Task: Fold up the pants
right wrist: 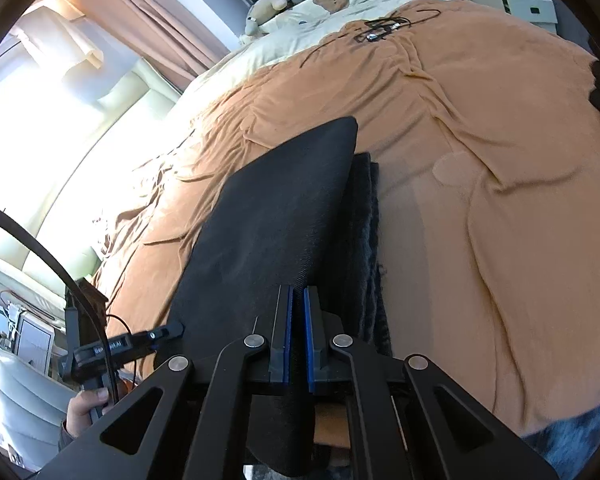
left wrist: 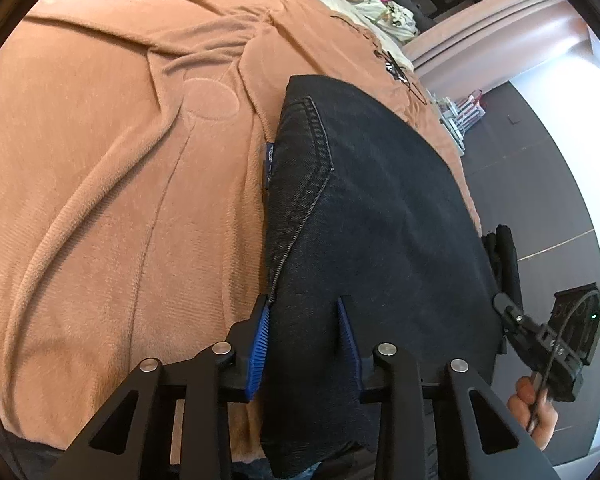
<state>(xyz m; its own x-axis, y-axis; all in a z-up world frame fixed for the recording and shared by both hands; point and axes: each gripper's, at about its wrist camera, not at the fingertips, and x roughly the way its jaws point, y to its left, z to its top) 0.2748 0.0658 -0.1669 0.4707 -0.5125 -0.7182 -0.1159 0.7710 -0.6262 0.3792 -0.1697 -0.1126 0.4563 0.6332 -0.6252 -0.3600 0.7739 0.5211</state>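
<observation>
My left gripper [left wrist: 304,304] reaches over the near edge of the dark pants [left wrist: 364,208], its blue pads [left wrist: 260,344] partly spread with the denim between them; whether they press on the cloth I cannot tell. My right gripper [right wrist: 297,292] has its pads almost pressed together, pinching a thin raised fold of the pants [right wrist: 284,208]. The pants lie straight ahead of both grippers, on the orange blanket [left wrist: 112,184] that stretches away to the side and beyond.
</observation>
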